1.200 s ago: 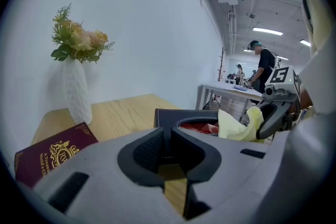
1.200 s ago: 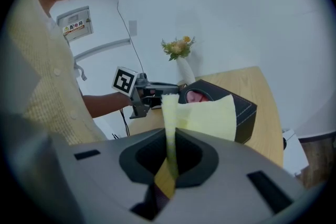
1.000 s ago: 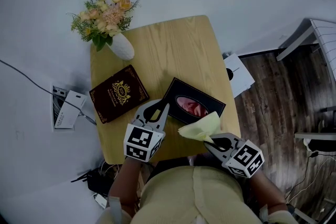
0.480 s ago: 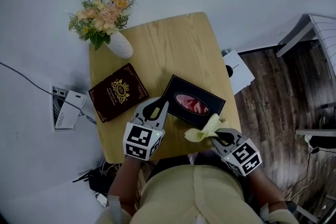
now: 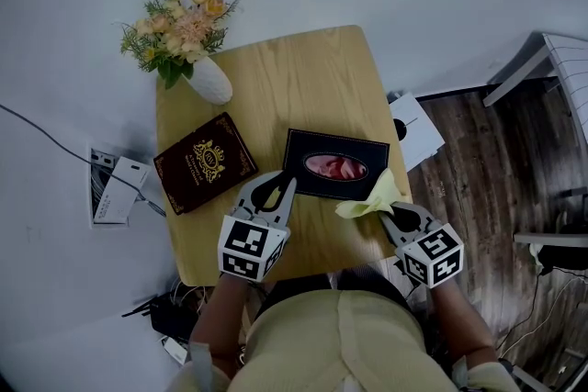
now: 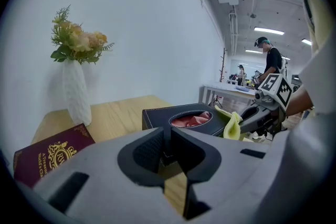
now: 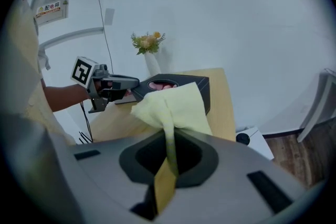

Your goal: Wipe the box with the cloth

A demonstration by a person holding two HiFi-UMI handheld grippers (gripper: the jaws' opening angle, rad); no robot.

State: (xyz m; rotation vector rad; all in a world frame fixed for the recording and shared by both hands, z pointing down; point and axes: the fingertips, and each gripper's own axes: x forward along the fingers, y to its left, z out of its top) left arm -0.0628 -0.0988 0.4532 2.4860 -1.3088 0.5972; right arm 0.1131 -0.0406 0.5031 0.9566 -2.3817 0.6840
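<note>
A black tissue box (image 5: pixel 333 168) with pink tissue in its oval opening lies on the wooden table (image 5: pixel 276 87). My left gripper (image 5: pixel 286 186) is shut, its tips against the box's near left corner. In the left gripper view the shut tips (image 6: pixel 167 136) meet the box (image 6: pixel 163 115). My right gripper (image 5: pixel 390 209) is shut on a pale yellow cloth (image 5: pixel 371 197), which hangs at the box's near right corner. The cloth (image 7: pixel 173 107) fans out from the right gripper's jaws (image 7: pixel 169 147) in front of the box (image 7: pixel 197 86).
A dark red book (image 5: pixel 204 162) lies left of the box. A white vase of flowers (image 5: pixel 209 80) stands at the table's far left corner. On the floor sit a white carton (image 5: pixel 416 131) to the right and a white device with cables (image 5: pixel 115 190) to the left.
The right gripper has carried the cloth from the box's near side out to its near right corner. The box has turned to lie squarer to the table. The left gripper has stayed put.
</note>
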